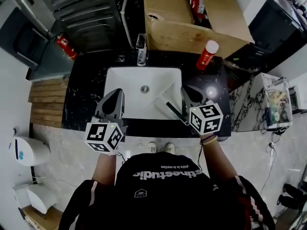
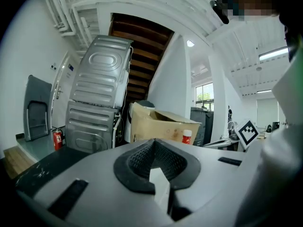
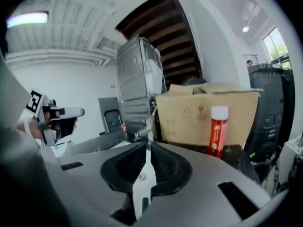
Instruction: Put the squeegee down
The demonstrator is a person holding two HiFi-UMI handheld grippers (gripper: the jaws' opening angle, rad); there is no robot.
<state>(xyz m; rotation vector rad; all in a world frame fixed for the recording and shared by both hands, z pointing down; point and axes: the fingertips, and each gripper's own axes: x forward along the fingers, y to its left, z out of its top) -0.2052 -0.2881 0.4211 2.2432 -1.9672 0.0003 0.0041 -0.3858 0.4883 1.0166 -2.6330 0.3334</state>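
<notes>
Black-shirted, the person [image 1: 163,186] fills the bottom of the head view, with both forearms reaching up the frame, each to its own gripper. On that side the left gripper [image 1: 116,93] overlaps the lower left part of the white sink [image 1: 120,73]. Its fingers [image 2: 137,159] meet at the tips and have nothing between them.

Across from it, the right gripper [image 1: 188,92] sits over the sink's lower right corner. Its fingers [image 3: 165,162] stand narrow, with a thin slit left between them, and they grip nothing. Through the slit mostly white basin shows.

The squeegee [image 1: 174,113] lies free as a dark slanted bar at the sink's lower right edge, just left of the right gripper. I cannot tell whether the two touch.

A black marbled desk [image 1: 86,97] surrounds the sink, and a tap [image 1: 141,49] stands at the sink's top centre. Up and to the right of the basin a red can [image 1: 207,54] with a white cap stands on the desk, in front of a cardboard box [image 1: 192,35]. In the upper left a red extinguisher [image 1: 66,46] shows beside a grey metal machine [image 1: 91,13].
</notes>
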